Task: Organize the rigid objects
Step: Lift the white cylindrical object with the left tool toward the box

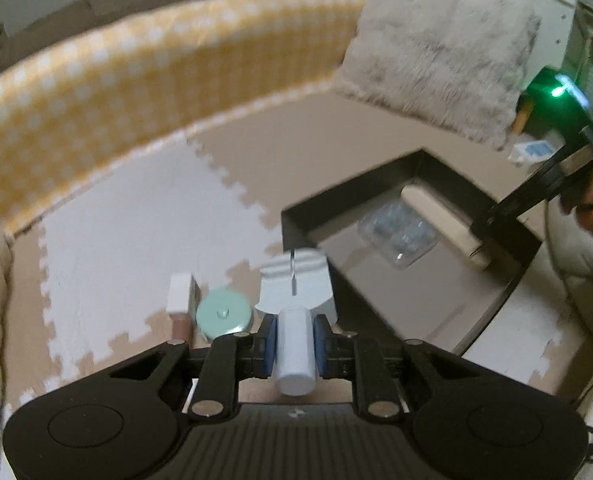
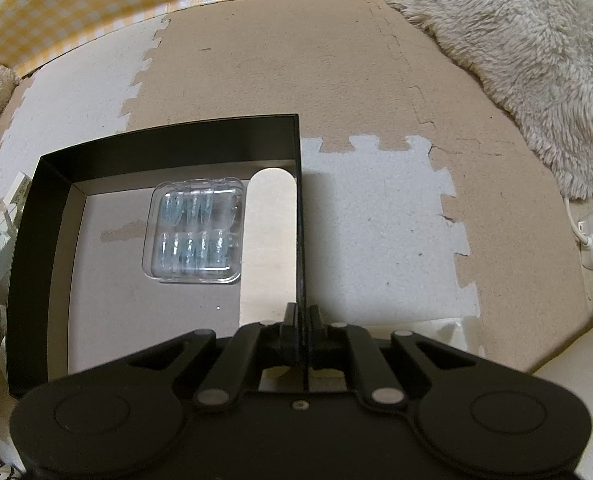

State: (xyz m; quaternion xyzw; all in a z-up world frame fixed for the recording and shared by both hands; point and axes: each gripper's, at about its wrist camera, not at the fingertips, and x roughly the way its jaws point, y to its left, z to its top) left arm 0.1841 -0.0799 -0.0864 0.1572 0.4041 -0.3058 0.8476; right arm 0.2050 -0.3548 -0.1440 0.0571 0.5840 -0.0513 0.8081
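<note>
The left gripper (image 1: 295,350) is closed on a white cylinder (image 1: 295,350), with one blue pad (image 1: 269,346) on each side of its body. The cylinder lies along the finger axis, its flat end cap toward the camera. It appears rigid, smooth and light; a grip at mid-length, as shown, should resist pivoting, but the glossy wall may slip under low clamping force.

Just ahead of the left gripper stand a white ridged block (image 1: 296,286), a pale green disc (image 1: 224,316) to the left of it, and a small white box (image 1: 180,292) further left. The black tray (image 1: 296,220) lies ahead and to the right.

The right gripper (image 2: 304,328) is closed on the thin right wall of the black tray, near the corner closest to it. Inside the tray, ahead of this gripper, lie a clear blister case (image 2: 195,230) and a beige rounded slab (image 2: 270,248), which rests against the gripped wall.

Limits of view: motion blur softens the left wrist view. The far end of the cylinder is hidden by its own body. The contents of the blister case cannot be identified.
</note>
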